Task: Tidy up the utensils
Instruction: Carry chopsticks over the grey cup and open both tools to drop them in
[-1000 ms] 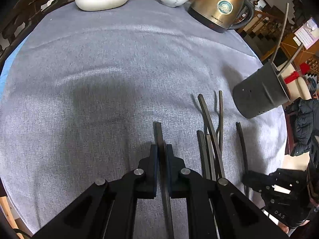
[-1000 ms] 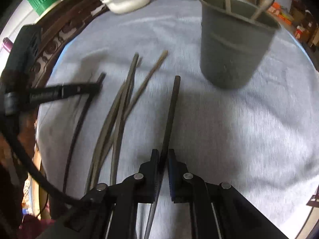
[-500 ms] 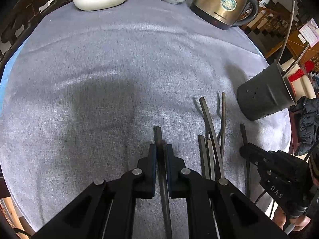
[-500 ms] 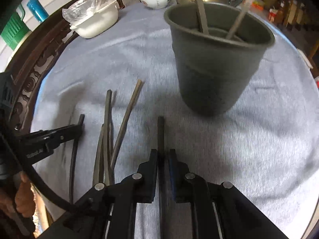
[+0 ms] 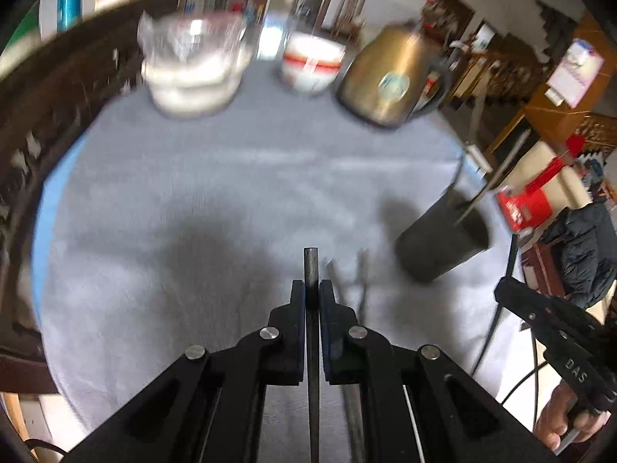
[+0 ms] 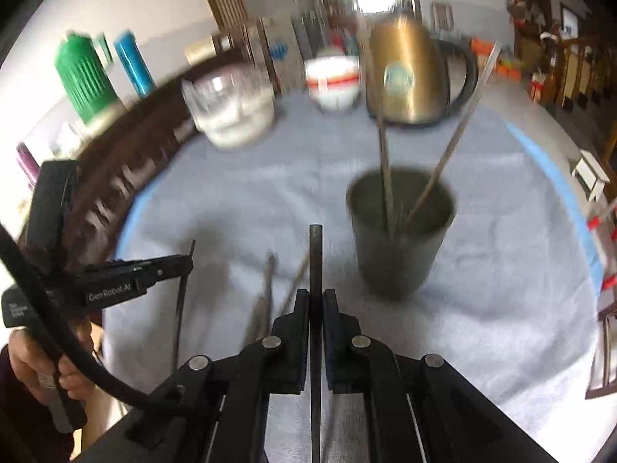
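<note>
- Left gripper [image 5: 311, 289] clamped on a dark chopstick [image 5: 311, 270], tip poking out toward 12 o'clock.
- Right gripper [image 6: 316, 297] likewise pinching another chopstick [image 6: 315, 254].
- Dark holder cup [image 6: 399, 239] at 1 o'clock of the right gripper, two sticks inside.
- Loose chopsticks [image 6: 266, 289] on grey cloth [image 6: 270, 177] at 10 o'clock.
- Gold kettle [image 6: 408, 77], bowls beyond.

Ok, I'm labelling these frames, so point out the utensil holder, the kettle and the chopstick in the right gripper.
utensil holder [image 6: 397, 266], right wrist view, on its dark front wall.
kettle [image 6: 408, 77], right wrist view, on its golden body.
chopstick [image 6: 315, 254], right wrist view, on the shaft just above the right gripper's shut jaws.
</note>
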`<control>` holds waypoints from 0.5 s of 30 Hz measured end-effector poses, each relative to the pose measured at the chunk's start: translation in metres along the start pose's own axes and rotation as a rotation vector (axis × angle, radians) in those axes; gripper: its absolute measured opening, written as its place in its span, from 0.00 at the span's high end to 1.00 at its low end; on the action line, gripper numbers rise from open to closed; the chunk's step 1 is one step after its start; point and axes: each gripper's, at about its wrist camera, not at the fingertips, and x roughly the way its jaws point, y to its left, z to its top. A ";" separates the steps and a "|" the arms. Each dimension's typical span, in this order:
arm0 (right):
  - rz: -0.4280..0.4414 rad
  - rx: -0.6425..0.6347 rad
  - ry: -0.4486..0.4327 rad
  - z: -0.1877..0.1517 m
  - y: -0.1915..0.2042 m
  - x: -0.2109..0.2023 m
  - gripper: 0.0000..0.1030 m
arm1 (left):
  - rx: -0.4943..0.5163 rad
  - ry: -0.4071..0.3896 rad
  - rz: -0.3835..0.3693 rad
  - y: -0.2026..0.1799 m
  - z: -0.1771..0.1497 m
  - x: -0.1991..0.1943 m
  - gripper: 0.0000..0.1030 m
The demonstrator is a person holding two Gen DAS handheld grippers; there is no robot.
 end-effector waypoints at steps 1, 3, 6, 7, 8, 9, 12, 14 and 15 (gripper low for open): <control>0.014 0.010 -0.031 0.005 0.000 -0.010 0.93 | 0.009 -0.024 -0.005 -0.005 0.003 -0.009 0.94; 0.036 0.026 -0.098 0.010 -0.002 -0.029 0.93 | 0.030 -0.076 -0.014 -0.014 0.008 -0.029 0.94; 0.050 0.042 -0.181 0.020 -0.001 -0.049 0.93 | 0.058 -0.135 -0.034 -0.029 0.014 -0.050 0.94; 0.050 0.047 -0.201 0.022 0.001 -0.054 0.93 | 0.064 -0.150 -0.041 -0.033 0.017 -0.057 0.94; 0.052 0.053 -0.223 0.025 0.001 -0.062 0.93 | 0.069 -0.161 -0.047 -0.035 0.019 -0.063 0.94; 0.054 0.058 -0.241 0.027 0.000 -0.069 0.93 | 0.076 -0.176 -0.055 -0.041 0.022 -0.068 0.94; 0.060 0.076 -0.305 0.037 -0.001 -0.084 0.93 | 0.091 -0.218 -0.066 -0.052 0.032 -0.078 0.94; 0.062 0.086 -0.351 0.044 -0.001 -0.096 0.93 | 0.091 -0.245 -0.084 -0.059 0.043 -0.085 0.94; 0.059 0.088 -0.369 0.047 -0.001 -0.100 0.93 | 0.095 -0.257 -0.086 -0.063 0.047 -0.089 0.94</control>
